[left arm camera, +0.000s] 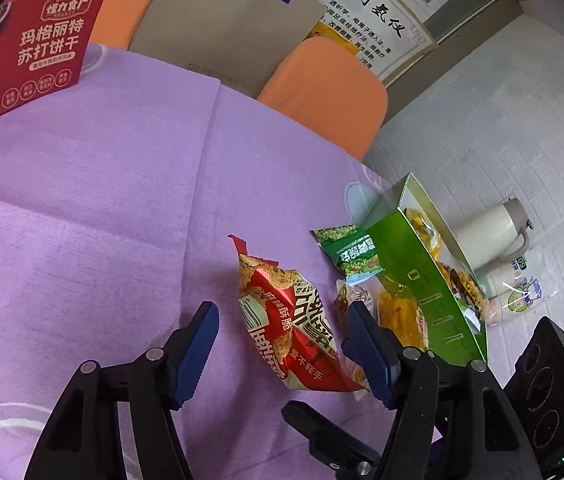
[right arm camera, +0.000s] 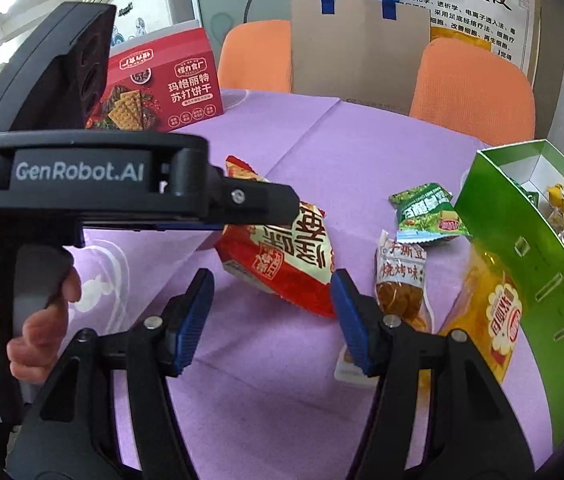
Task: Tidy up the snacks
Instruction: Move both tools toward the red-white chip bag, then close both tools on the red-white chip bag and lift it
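Observation:
A red snack bag lies crumpled on the purple tablecloth. My left gripper stands open astride it; the right pad is close to the bag's edge and the left pad is clear of it. In the right wrist view the same red bag sits just beyond my open right gripper, its near corner by the right fingertip. The left gripper's finger reaches over the bag from the left, held by a hand. The open green box at the right holds several packets.
A green packet, a brown packet and a yellow packet lie beside the green box. A red cracker box stands at the far left. Orange chairs and a paper bag are behind; a flask is on the floor.

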The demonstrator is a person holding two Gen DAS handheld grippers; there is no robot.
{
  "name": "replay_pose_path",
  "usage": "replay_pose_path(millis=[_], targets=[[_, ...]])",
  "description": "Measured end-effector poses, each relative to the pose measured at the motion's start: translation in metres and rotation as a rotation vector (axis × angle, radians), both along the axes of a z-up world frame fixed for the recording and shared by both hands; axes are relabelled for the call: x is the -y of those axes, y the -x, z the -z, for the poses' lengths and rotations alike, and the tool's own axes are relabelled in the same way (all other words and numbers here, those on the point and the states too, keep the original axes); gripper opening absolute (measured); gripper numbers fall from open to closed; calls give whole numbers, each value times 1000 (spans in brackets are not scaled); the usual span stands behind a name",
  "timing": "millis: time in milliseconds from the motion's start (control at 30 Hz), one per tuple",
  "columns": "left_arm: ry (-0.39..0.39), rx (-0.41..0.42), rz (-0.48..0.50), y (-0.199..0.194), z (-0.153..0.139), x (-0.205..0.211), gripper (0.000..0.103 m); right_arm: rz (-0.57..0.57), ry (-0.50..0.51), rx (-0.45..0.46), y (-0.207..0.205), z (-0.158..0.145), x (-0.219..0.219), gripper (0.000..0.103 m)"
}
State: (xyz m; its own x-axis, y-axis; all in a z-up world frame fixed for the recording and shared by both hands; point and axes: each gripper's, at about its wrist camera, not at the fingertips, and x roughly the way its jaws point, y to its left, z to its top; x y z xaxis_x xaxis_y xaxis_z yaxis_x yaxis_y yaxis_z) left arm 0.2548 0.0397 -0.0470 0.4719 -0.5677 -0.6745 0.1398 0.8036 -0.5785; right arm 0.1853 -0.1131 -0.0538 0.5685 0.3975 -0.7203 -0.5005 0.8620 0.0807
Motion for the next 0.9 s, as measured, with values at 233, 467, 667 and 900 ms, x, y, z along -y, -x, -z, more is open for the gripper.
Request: replay_pose_path(millis=[233, 467, 667, 900], targets=[[-17, -12, 19, -1, 5, 7, 33, 16, 20, 6, -7, 2, -5, 50], [-50, 67, 28, 14, -32, 23, 33, 5, -45, 92, 17, -27, 8, 37], [-76, 157, 80, 15, -73, 57, 33, 60, -110, 172, 27, -59, 41, 36], [-77, 193, 164, 0, -99, 116, 33, 163, -163, 216, 17, -82, 88, 35]])
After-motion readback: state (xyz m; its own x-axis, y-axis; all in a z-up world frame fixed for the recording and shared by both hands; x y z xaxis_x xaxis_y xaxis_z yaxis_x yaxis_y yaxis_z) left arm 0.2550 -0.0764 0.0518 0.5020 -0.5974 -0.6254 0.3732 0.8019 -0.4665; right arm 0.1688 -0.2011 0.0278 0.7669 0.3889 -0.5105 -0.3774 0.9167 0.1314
